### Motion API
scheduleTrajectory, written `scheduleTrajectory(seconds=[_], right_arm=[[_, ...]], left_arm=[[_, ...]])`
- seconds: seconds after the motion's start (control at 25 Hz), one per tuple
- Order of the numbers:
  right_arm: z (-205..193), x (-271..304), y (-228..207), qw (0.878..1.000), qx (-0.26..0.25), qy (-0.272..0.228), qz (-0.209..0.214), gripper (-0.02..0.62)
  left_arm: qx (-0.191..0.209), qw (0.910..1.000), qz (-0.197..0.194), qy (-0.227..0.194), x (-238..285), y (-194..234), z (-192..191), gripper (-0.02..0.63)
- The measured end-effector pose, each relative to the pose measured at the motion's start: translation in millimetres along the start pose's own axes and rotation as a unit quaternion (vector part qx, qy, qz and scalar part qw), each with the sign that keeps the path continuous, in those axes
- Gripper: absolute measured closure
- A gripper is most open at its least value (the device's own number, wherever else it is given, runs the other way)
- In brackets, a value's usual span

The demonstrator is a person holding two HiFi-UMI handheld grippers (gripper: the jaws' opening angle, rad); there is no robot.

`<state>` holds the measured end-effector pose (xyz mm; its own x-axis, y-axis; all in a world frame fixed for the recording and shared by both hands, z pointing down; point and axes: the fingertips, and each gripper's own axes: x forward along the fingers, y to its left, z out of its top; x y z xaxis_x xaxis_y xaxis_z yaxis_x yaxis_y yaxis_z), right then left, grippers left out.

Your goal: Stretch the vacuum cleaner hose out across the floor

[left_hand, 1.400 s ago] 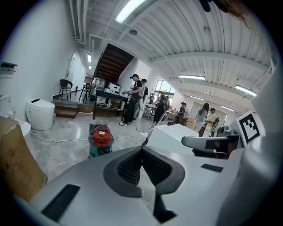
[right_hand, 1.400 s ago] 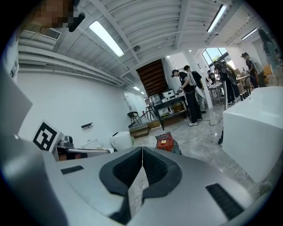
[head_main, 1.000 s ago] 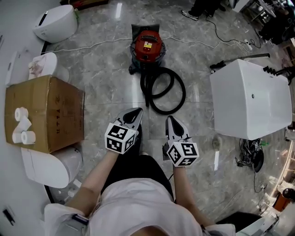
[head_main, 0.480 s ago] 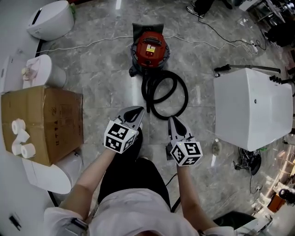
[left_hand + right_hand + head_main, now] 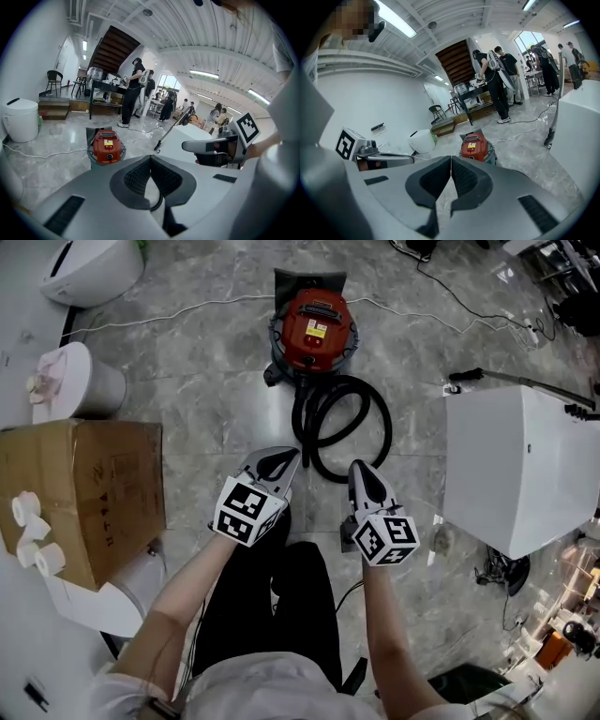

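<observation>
A red vacuum cleaner [image 5: 316,331] stands on the grey marble floor, seen also as the red vacuum cleaner [image 5: 107,146] in the left gripper view and the red vacuum cleaner [image 5: 474,146] in the right gripper view. Its black hose [image 5: 342,427] lies coiled in loops just in front of it. My left gripper [image 5: 283,457] hangs shut and empty a little short of the coil's near left side. My right gripper [image 5: 359,468] is shut and empty too, close to the coil's near edge. In both gripper views the jaws meet with nothing between them.
A cardboard box [image 5: 84,493] with paper rolls stands at the left, toilets [image 5: 89,268] beyond it. A big white tub [image 5: 520,470] is at the right. A white cable [image 5: 187,310] runs across the floor behind the vacuum. People stand at the far tables.
Both grippers have moved forward and down toward the coiled hose, staying shut. The vacuum and hose now sit closer in the head view.
</observation>
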<state>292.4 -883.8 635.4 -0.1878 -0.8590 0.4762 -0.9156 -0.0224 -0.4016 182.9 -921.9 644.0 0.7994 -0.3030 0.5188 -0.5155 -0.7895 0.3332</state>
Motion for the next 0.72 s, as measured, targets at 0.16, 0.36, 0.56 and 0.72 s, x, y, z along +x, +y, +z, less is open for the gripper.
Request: scheduleTrajectory(seconds=[0.16, 0.36, 0.56, 0.72], right_arm=[[-10, 32, -13, 1.0, 0.018, 0.002, 0.009, 0.583], [-30, 62, -26, 0.998, 0.015, 0.027, 0.046, 0.583], [-49, 89, -53, 0.997, 0.006, 0.04, 0.061, 0.583], [-64, 117, -79, 0.997, -0.006, 0.049, 0.063, 0.583]], left_arm=[[-0.003, 1.0, 0.002, 0.006, 24, 16, -17, 0.598], [-0.029, 0.9996, -0.001, 0.007, 48, 22, -43, 0.598], [-0.052, 0.9985, -0.01, 0.013, 73, 28, -69, 0.598], [-0.065, 0.9978, 0.001, 0.013, 94, 46, -89, 0.598]])
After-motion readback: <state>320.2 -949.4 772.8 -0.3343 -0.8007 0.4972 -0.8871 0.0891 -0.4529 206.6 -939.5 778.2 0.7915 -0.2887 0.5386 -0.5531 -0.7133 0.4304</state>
